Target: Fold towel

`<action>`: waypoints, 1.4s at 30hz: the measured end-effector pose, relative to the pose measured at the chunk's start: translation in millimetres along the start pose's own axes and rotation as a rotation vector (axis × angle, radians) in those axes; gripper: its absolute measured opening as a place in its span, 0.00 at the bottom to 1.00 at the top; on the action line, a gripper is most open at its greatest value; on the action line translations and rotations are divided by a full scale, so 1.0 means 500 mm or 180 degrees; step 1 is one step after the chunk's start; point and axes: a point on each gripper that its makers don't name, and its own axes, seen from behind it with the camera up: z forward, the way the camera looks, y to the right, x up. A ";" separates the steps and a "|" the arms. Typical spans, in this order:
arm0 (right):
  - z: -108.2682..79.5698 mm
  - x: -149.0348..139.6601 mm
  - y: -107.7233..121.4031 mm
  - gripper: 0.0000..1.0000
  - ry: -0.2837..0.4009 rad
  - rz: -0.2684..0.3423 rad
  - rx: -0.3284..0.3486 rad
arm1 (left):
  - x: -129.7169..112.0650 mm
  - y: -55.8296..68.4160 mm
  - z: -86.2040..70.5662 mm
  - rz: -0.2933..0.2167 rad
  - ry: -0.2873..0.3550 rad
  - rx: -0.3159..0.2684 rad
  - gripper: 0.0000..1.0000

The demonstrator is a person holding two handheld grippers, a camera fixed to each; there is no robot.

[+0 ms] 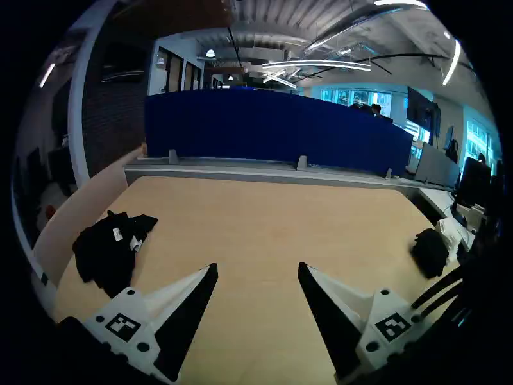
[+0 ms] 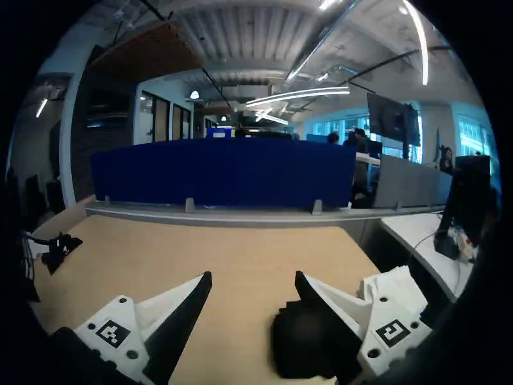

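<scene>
The left gripper (image 1: 257, 265) and the right gripper (image 2: 252, 273) are held open and empty, and the crumpled black towel (image 1: 106, 249) is seen on the table (image 1: 269, 218) ahead and left of the left gripper, which is judged the nearer one.

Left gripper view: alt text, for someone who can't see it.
The left tool hangs open over a wooden table. A crumpled black cloth lies near its left edge, another dark bundle at the right, blue partition behind.

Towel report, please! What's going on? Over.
Left gripper open, right gripper open, both empty. Crumpled black towel lies on table, untouched. Dark bundle by right gripper's finger.
</scene>
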 end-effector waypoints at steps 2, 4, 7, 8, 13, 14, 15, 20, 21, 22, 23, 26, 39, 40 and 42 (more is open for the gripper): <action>0.002 0.018 -0.017 1.00 0.0077 -0.0001 0.0013 | 0.011 -0.001 0.001 -0.0032 0.0070 -0.0002 0.92; 0.003 0.032 -0.027 1.00 0.0146 0.0017 -0.0010 | 0.023 -0.003 0.002 -0.0049 0.0131 -0.0002 0.92; 0.005 0.045 -0.043 1.00 0.0215 0.0045 -0.0033 | 0.040 -0.004 0.003 -0.0057 0.0235 -0.0002 0.92; 0.005 0.048 -0.050 1.00 0.0230 0.0054 -0.0036 | 0.047 -0.005 0.004 -0.0055 0.0274 -0.0003 0.92; 0.010 0.052 -0.068 1.00 0.0277 0.0081 -0.0065 | 0.072 -0.008 0.006 -0.0047 0.0419 0.0000 0.92; 0.011 0.054 -0.073 1.00 0.0290 0.0089 -0.0075 | 0.077 -0.009 0.006 -0.0049 0.0446 -0.0001 0.92; 0.011 0.057 -0.078 1.00 0.0309 0.0083 -0.0072 | 0.080 -0.010 0.007 -0.0054 0.0466 -0.0003 0.92; 0.012 0.072 -0.103 1.00 0.0393 -0.0006 -0.0049 | 0.102 -0.018 0.005 -0.0040 0.0597 0.0019 0.92; 0.013 0.074 -0.106 1.00 0.0397 -0.0028 -0.0054 | 0.106 -0.020 0.004 -0.0020 0.0624 0.0026 0.92; 0.014 0.076 -0.109 1.00 0.0400 -0.0049 -0.0062 | 0.111 -0.021 0.004 0.0003 0.0650 0.0033 0.92; 0.015 0.078 -0.112 1.00 0.0402 -0.0070 -0.0070 | 0.115 -0.023 0.003 0.0026 0.0676 0.0041 0.92; 0.019 0.086 -0.127 1.00 0.0426 -0.0122 -0.0056 | 0.124 -0.023 0.003 0.0074 0.0732 0.0039 0.93; 0.037 0.091 -0.196 1.00 0.0400 -0.0254 0.0113 | 0.138 -0.024 0.010 0.0280 0.0962 0.0088 0.92; 0.037 0.091 -0.198 1.00 0.0397 -0.0253 0.0117 | 0.138 -0.025 0.010 0.0282 0.0979 0.0094 0.92; 0.037 0.090 -0.203 1.00 0.0385 -0.0244 0.0128 | 0.138 -0.031 0.012 0.0271 0.1016 0.0114 0.92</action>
